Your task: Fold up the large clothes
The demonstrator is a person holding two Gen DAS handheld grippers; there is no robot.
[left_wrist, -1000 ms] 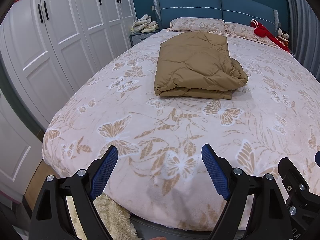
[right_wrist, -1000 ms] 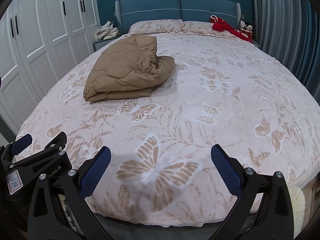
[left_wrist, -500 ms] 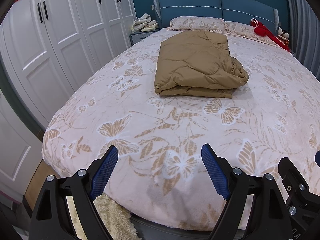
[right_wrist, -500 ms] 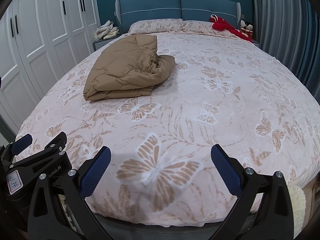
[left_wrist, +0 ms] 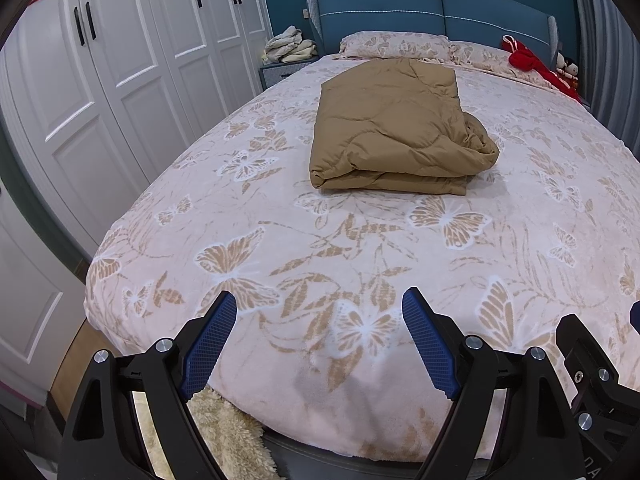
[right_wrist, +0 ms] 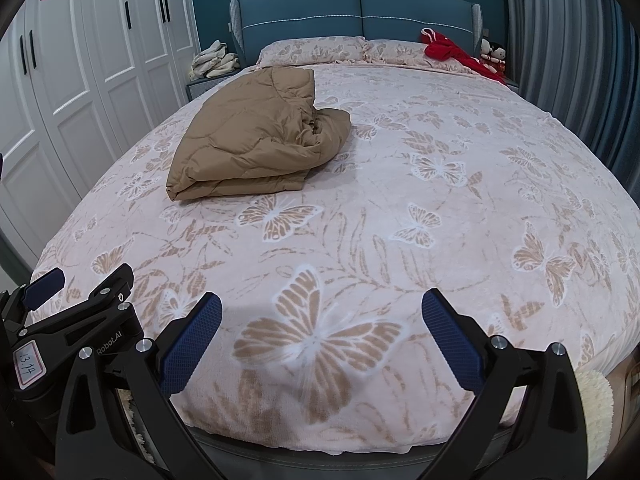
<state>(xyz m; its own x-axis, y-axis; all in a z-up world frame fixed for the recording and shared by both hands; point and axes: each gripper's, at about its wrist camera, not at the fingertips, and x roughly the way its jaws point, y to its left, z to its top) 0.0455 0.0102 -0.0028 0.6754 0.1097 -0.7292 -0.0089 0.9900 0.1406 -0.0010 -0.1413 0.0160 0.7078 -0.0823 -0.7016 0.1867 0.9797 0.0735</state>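
Left wrist view: left gripper (left_wrist: 318, 310) and right gripper (right_wrist: 322, 314) are hovering with fingers spread, empty; folded tan coat (left_wrist: 394, 140) is lying well beyond them on bed (left_wrist: 360, 264); loose bunched edge is risking unfolding if snagged.

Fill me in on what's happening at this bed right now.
Nobody is handling anything at the moment. The tan coat lies folded into a thick bundle on the bed, toward the wardrobe side, with one bunched end sticking out. The left gripper and right gripper are both open and empty, held over the foot of the bed, well short of the coat. The folding looks finished or nearly so.
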